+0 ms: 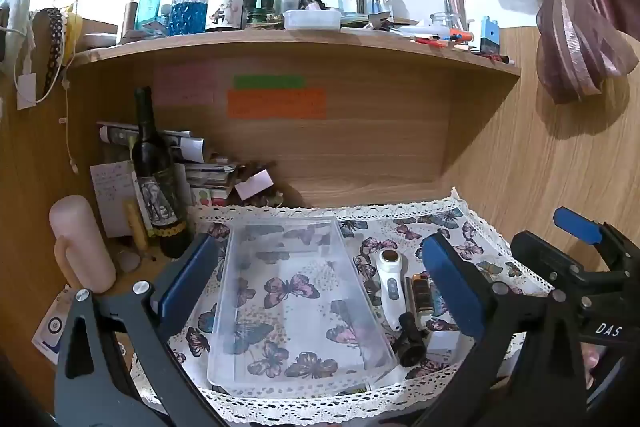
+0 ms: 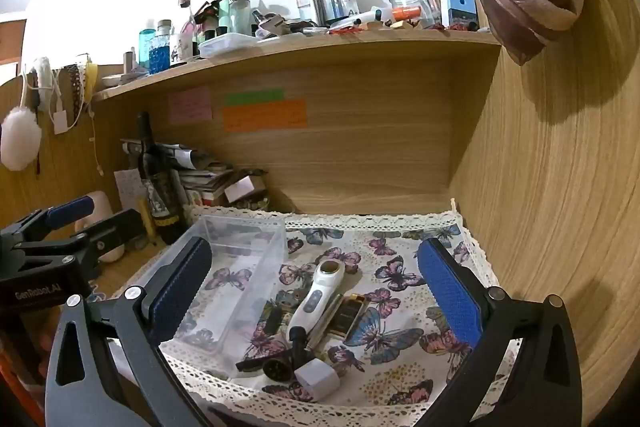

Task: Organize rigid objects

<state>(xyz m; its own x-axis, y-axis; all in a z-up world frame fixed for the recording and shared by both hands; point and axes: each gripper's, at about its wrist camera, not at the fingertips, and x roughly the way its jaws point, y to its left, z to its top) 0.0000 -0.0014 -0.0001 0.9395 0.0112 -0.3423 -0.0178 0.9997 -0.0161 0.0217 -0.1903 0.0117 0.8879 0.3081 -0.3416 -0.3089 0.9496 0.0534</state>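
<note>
A clear plastic bin [image 1: 296, 303], empty and rectangular with butterflies showing through its floor, sits on the butterfly-print cloth [image 2: 400, 259] toward the left side of the tabletop, its long axis running from the front lace edge toward the wooden back panel. Just right of it lies a white handheld massager [image 2: 316, 299], slim and curved, long axis nearly parallel to the bin, its round metal-ringed head pointing toward the back and its handle toward the front edge. A small amber and black case [image 2: 350, 313] lies beside the massager's right flank, aligned the same way. Near the front edge, a black ribbed cylinder [image 2: 280, 367] and a white cube-like box [image 2: 320, 379] rest close together. The left tool [image 1: 316, 281] hovers spread wide over the bin, gripping nothing; the right tool [image 2: 316, 285] hangs equally spread above the massager, pads clear of everything
</note>
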